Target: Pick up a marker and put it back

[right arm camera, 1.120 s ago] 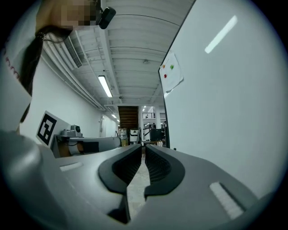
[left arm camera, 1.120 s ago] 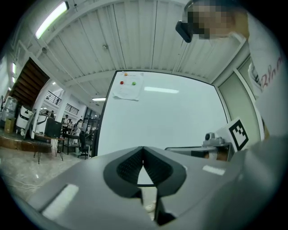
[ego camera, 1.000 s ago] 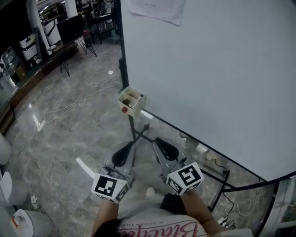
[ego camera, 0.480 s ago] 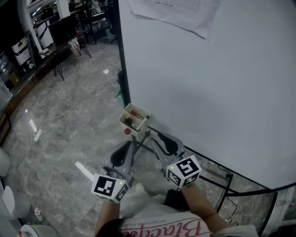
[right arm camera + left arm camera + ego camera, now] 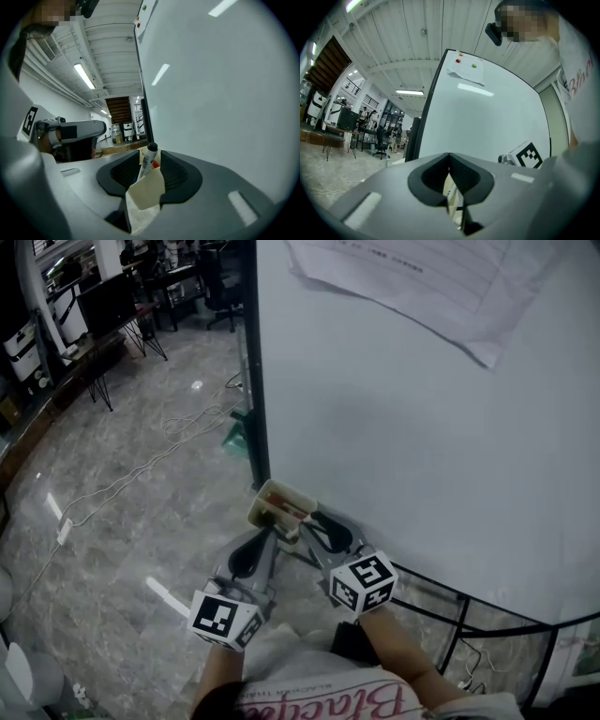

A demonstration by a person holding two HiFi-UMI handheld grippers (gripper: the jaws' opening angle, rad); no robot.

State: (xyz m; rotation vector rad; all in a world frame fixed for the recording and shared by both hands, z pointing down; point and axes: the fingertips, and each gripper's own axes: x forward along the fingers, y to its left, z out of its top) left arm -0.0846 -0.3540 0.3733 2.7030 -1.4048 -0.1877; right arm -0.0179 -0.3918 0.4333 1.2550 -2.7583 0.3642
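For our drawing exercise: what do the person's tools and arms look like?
The left tool and right tool are grey with black pads; each carries a white cube with black square patterns. Forearms are bare below a white shirt with red lettering. The right tool's jaws are opening, a marker between them.

1. The left gripper (image 5: 253, 552) is pointing forward and down, its jaws lying together (only a sliver of gap is showing).
2. The right gripper (image 5: 321, 527) is reaching slightly further ahead, its jaws opening, with a marker (image 5: 149, 159) standing loose between them.
3. The right forearm (image 5: 398, 652) is angling inward toward the left gripper.
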